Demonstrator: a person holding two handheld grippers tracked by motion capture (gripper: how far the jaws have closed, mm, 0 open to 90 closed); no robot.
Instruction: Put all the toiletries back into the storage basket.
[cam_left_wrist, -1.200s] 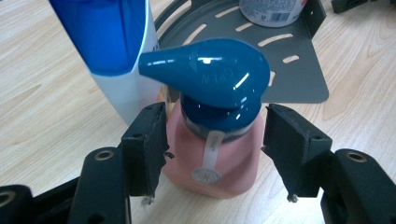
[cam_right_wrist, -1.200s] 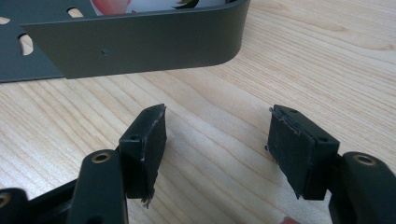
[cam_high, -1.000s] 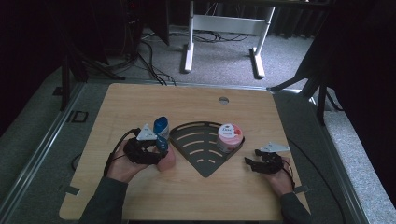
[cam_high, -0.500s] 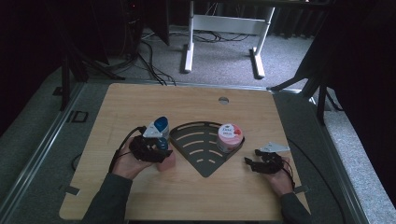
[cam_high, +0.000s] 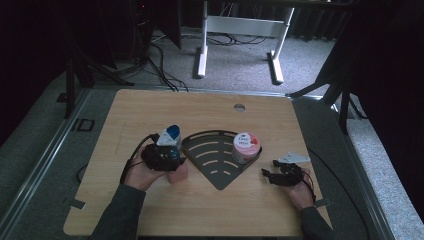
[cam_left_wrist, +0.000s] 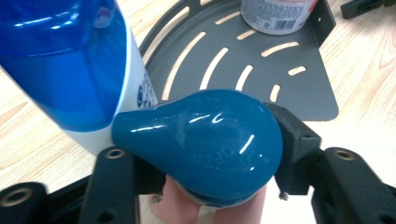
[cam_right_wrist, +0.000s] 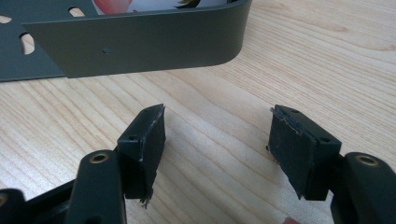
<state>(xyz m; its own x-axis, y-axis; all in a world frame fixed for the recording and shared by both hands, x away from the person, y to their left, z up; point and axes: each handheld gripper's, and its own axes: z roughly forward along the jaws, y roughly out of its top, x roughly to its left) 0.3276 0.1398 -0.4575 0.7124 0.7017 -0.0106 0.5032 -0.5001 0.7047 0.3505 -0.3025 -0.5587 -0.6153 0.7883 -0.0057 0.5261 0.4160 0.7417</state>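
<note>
A pink bottle (cam_high: 178, 173) with a teal flip cap (cam_left_wrist: 205, 144) stands at the left edge of the dark quarter-round corner tray (cam_high: 219, 176). My left gripper (cam_high: 162, 157) (cam_left_wrist: 205, 154) is around that cap. Its jaws have just been closing, and both pads touch the cap's sides. A white bottle with a blue cap (cam_high: 170, 136) (cam_left_wrist: 74, 60) stands upright just beyond it. In the tray's far right corner stands a white and pink jar (cam_high: 246, 146) (cam_left_wrist: 278, 16). My right gripper (cam_high: 278, 175) (cam_right_wrist: 217, 140) rests low over the bare wood right of the tray, open and holding nothing.
The wooden table (cam_high: 150, 110) has a round cable hole (cam_high: 239, 107) near its far edge. The tray's upright wall (cam_right_wrist: 140, 42) is just ahead of the right gripper. Floor cables and a white stand's legs lie beyond the table.
My left gripper has shifted a little right, toward the tray, and its jaws have narrowed onto the teal cap. The right gripper has stayed still.
</note>
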